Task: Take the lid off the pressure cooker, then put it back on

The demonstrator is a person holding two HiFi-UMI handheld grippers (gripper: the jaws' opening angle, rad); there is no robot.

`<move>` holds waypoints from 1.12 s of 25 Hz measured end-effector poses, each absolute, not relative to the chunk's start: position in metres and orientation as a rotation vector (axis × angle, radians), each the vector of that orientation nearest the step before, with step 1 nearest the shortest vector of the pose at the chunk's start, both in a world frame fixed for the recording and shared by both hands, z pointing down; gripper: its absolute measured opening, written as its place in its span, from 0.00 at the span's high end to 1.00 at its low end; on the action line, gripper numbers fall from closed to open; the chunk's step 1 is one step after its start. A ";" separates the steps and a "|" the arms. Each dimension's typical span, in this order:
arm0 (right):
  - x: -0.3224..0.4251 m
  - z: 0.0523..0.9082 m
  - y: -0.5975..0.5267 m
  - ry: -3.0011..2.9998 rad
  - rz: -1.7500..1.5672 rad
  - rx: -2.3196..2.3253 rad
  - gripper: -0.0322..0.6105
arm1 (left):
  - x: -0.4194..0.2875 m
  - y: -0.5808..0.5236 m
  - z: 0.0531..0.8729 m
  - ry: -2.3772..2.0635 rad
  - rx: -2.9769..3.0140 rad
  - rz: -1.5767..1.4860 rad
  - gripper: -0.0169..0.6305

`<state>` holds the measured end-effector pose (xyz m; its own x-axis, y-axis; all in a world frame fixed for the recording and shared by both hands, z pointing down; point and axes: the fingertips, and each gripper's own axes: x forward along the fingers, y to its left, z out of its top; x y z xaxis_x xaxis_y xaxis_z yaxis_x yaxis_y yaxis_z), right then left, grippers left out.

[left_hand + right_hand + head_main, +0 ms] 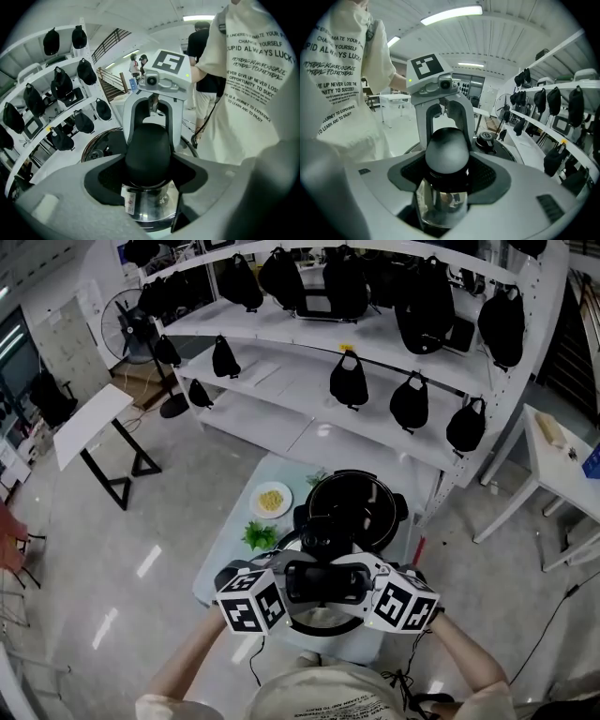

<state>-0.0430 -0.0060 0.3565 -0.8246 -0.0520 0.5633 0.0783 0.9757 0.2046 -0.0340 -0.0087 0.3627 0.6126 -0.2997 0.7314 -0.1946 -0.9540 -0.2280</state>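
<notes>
L gripper [149, 159] & R gripper [446, 161] both clamped on lid handle [323, 582] from opp. ends, lid [323, 626] held clear; open pot [361, 507] sits just ahead, away from person.

Head-on and tilted downward, the person's left tool [298, 585] and right tool [354, 585] meet nose to nose, each pair of jaws clamped on the lid handle [325, 579] from opposite sides, as the left forearm [187, 662] and right forearm [469, 652] reach forward.

lid [319, 622] partly hidden, food [270, 501] — perhaps noodles — tiny
</notes>
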 end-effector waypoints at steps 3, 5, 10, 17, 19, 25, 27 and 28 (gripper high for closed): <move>-0.035 0.353 -0.017 -2.523 -0.299 -0.001 0.52 | -0.026 -0.020 0.359 0.406 -2.698 -1.255 0.53; -0.031 0.350 -0.025 -2.526 -0.299 0.013 0.52 | -0.022 -0.028 0.356 0.395 -2.690 -1.255 0.53; -0.022 0.345 -0.050 -2.529 -0.289 0.057 0.52 | -0.014 -0.052 0.351 0.357 -2.676 -1.251 0.53; -0.017 0.340 -0.089 -2.532 -0.245 0.133 0.52 | -0.009 -0.091 0.344 0.264 -2.671 -1.238 0.53; -0.017 0.340 -0.101 -2.528 -0.227 0.153 0.52 | -0.009 -0.103 0.345 0.234 -2.675 -1.235 0.53; -0.016 0.343 -0.134 -2.529 -0.157 0.198 0.52 | -0.007 -0.135 0.348 0.144 -2.695 -1.230 0.53; -0.015 0.344 -0.144 -2.529 -0.142 0.207 0.52 | -0.007 -0.145 0.349 0.124 -2.700 -1.228 0.53; -0.015 0.344 -0.148 -2.530 -0.134 0.210 0.52 | -0.007 -0.149 0.349 0.115 -2.703 -1.226 0.53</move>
